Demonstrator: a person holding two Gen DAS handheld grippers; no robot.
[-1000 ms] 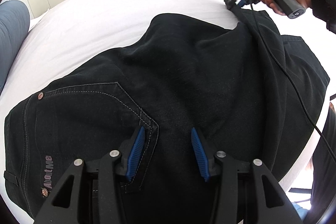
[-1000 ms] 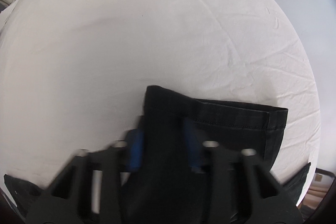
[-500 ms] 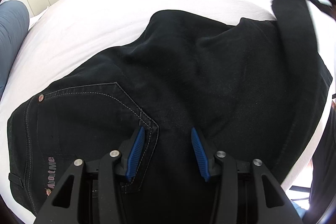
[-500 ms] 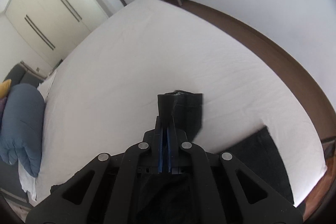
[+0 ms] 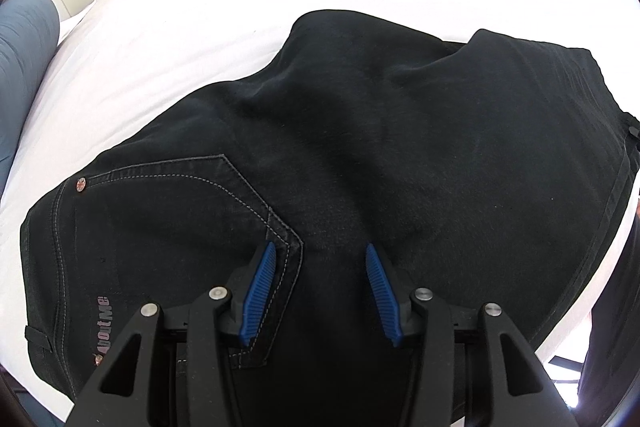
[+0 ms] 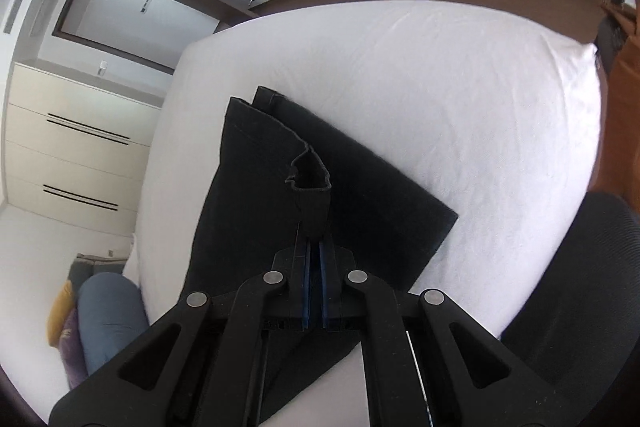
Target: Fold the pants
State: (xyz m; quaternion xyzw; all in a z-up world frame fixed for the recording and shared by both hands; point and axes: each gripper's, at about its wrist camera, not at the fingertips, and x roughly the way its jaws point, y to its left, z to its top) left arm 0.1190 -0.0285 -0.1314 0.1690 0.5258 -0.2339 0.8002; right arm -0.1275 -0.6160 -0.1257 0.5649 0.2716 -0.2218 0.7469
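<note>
Underneath, white bed [image 6: 460, 99]; cream wardrobe [image 6: 72, 143] beyond.

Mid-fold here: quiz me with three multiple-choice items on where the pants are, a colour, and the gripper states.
1. The pants lie on: A) a white bed B) a wooden floor C) a chair.
2. The left gripper finger pads are: A) red B) blue C) green.
3. The right gripper is: A) open above the bed B) shut on the pants C) out of view.

Answers: 1 A, black denim spreads over the white bed. 2 B, both pads are blue. 3 B, its fingers pinch a raised bit of hem, while the left fingers stand open over the back pocket.
</note>
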